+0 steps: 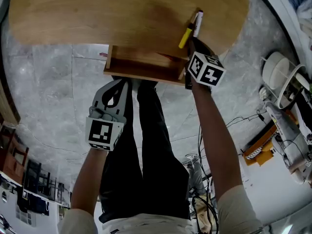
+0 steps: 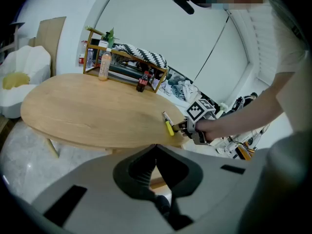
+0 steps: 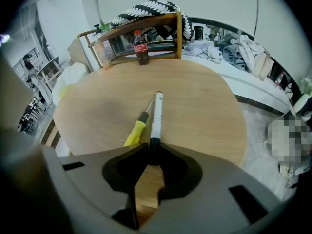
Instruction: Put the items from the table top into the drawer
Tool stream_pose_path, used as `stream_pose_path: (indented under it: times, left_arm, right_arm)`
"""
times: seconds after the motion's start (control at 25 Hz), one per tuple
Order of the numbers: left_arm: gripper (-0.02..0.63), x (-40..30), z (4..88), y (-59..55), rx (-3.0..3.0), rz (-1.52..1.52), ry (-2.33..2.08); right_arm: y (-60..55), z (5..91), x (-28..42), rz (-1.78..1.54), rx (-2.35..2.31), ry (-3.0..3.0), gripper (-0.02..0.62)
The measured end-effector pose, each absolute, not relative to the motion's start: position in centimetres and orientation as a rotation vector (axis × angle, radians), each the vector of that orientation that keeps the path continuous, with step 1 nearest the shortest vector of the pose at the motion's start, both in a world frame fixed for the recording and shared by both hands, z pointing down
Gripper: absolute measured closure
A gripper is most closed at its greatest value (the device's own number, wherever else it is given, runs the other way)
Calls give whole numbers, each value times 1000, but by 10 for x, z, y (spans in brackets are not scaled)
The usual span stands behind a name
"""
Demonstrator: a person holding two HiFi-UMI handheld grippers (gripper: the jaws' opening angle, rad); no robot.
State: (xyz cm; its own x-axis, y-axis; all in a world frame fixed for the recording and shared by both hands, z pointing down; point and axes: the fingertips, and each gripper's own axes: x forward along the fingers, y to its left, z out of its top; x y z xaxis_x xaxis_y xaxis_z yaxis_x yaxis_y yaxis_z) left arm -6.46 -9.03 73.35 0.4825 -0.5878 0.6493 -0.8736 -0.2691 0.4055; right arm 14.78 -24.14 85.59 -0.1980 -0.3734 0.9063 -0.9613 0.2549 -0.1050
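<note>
A white marker (image 1: 197,23) and a yellow marker (image 1: 185,37) lie side by side near the front right edge of the round wooden table (image 1: 122,13). My right gripper (image 1: 193,44) points down at them, its jaws closed around the white marker's (image 3: 156,112) dark near end; the yellow marker (image 3: 136,132) lies just left of the jaws. Below the tabletop a wooden drawer (image 1: 146,65) stands pulled out. My left gripper (image 1: 117,89) hangs below the drawer front, shut and empty, with its tips (image 2: 156,147) meeting.
At the table's far side stands a wooden rack (image 3: 141,30) with a cola bottle (image 3: 141,48) in front and an orange bottle (image 2: 103,65) nearby. The person's legs (image 1: 146,150) are under the drawer. Cables and equipment (image 1: 273,130) lie on the floor to the right.
</note>
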Motion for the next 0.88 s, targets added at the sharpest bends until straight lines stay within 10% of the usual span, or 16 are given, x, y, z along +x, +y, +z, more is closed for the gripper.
stream_pose_path:
  times: [0.88]
  left_arm:
    - [584, -58, 737, -91, 1988, 485, -1212]
  right_arm:
    - [-219, 834, 154, 982, 1204, -1809, 512]
